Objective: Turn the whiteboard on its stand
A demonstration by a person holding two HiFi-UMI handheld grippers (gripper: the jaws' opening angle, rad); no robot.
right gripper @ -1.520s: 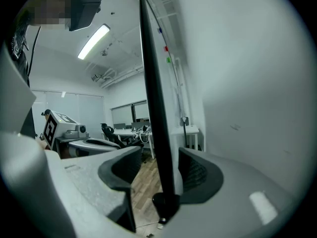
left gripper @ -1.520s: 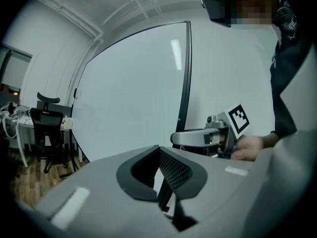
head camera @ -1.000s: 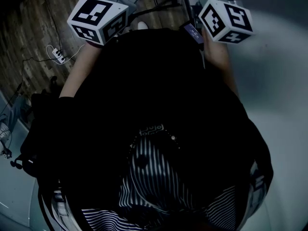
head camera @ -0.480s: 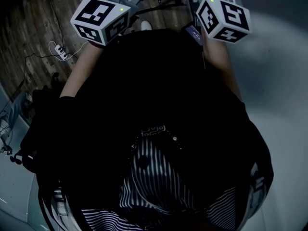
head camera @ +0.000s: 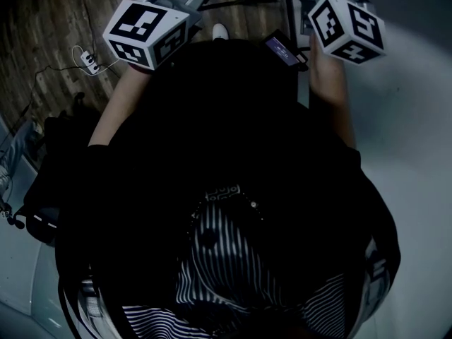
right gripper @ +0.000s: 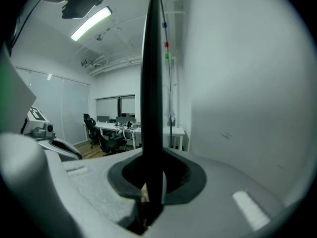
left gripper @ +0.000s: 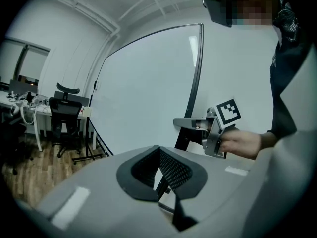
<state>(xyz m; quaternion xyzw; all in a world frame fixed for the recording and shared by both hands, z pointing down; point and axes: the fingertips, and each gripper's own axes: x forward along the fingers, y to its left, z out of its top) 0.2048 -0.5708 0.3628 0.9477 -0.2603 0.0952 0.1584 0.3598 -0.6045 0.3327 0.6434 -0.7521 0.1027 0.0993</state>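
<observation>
Right gripper [right gripper: 151,195] jaws pinch the slim, dark, straight-edged whiteboard frame [right gripper: 151,83].

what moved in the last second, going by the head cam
The right gripper, clamped on the white whiteboard's dark frame edge, shifted rightward in the head view. The left gripper, open and empty, stayed about where it was, as did the person's dark top.

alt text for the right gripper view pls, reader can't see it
The right gripper is clamped on the thin black edge of the large whiteboard, which rises straight up mid-picture with its white panel filling the right. Behind on the left: an office with white desks, black chairs and a lit ceiling strip light.
</observation>
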